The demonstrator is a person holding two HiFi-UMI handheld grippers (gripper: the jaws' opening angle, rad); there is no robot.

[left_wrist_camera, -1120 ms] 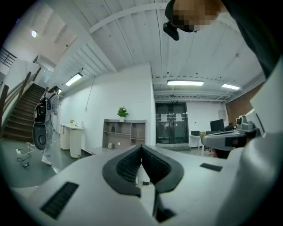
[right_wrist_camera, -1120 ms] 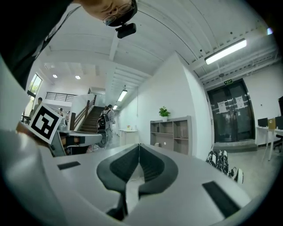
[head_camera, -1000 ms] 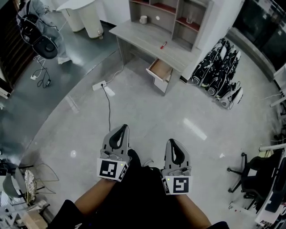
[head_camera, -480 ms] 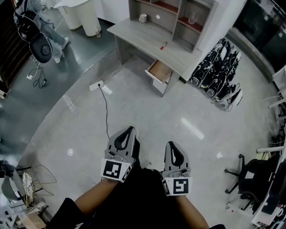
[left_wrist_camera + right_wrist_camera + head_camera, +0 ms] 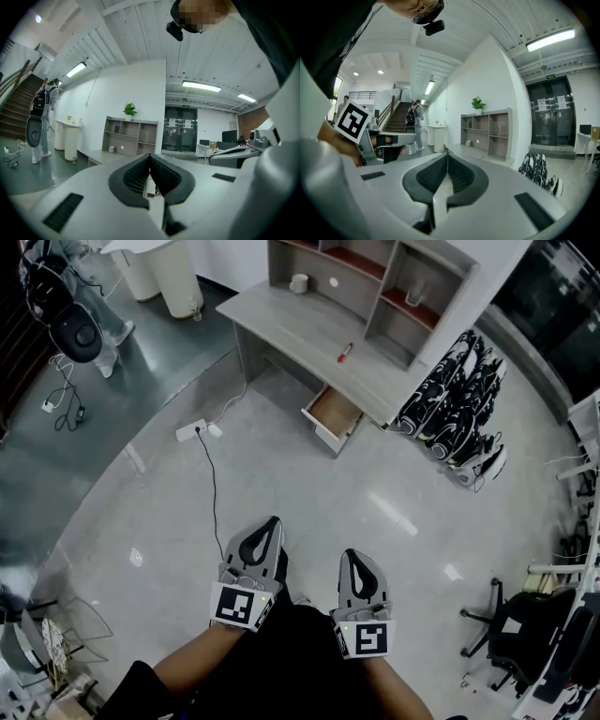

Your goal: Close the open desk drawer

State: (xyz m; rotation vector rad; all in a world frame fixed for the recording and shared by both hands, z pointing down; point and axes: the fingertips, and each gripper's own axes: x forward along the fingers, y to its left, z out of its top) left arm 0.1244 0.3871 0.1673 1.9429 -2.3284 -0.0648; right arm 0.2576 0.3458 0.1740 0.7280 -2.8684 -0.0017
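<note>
A grey desk (image 5: 291,320) with a shelf unit stands against the far wall. Its low drawer (image 5: 331,415) hangs pulled out over the floor, its wooden inside showing. Far short of it, at the bottom of the head view, I hold my left gripper (image 5: 273,522) and right gripper (image 5: 347,554) side by side, both shut and empty, pointing toward the desk. In the left gripper view the left gripper (image 5: 150,155) has its tips together. The right gripper (image 5: 447,153) looks the same, with the desk (image 5: 480,152) beyond it.
A power strip (image 5: 191,430) and its black cable (image 5: 214,493) lie on the floor left of my path. Black-and-white bags (image 5: 452,415) are heaped right of the desk. An office chair (image 5: 506,634) stands at the right. A person with a backpack (image 5: 70,306) stands far left.
The desk and drawer have slid down the head view and grown slightly as I move toward them. Both grippers stay shut, held side by side.
</note>
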